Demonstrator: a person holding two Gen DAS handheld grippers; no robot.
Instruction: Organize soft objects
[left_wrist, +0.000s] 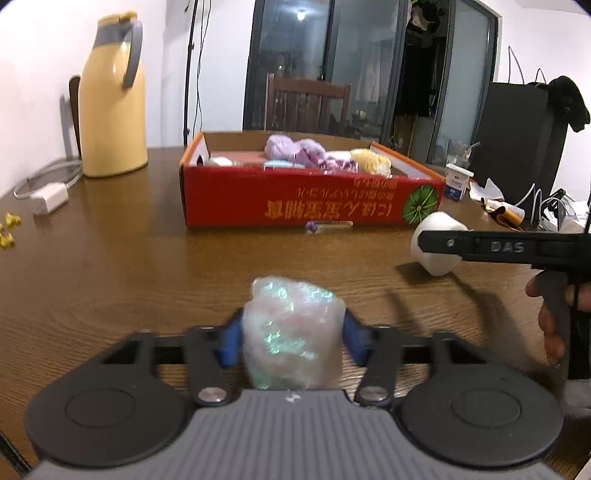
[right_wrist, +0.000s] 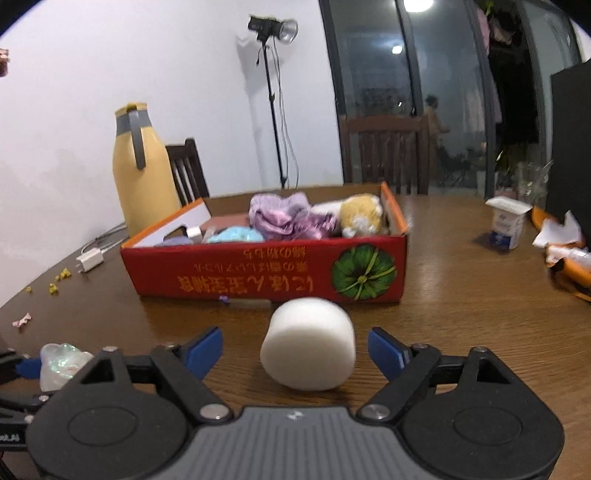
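Note:
My left gripper (left_wrist: 291, 332) is shut on a crumpled iridescent plastic wad (left_wrist: 291, 332), its blue pads pressing both sides; the wad also shows in the right wrist view (right_wrist: 61, 363). My right gripper (right_wrist: 295, 349) is open, its blue fingers apart on either side of a white foam cylinder (right_wrist: 308, 345) lying on the table; the cylinder also shows in the left wrist view (left_wrist: 436, 251). The red cardboard box (left_wrist: 295, 203) (right_wrist: 266, 273) stands beyond, holding purple cloth (right_wrist: 284, 216), a yellow plush (right_wrist: 360, 214) and a light blue item (right_wrist: 234, 234).
A yellow thermos jug (left_wrist: 110, 107) stands at the far left with a white charger (left_wrist: 50, 199) and cable. A small milk carton (right_wrist: 506, 225) and torn wrappers (right_wrist: 565, 243) lie at the right. Small yellow bits (left_wrist: 9, 229) lie at the left edge. Wooden chairs stand behind the table.

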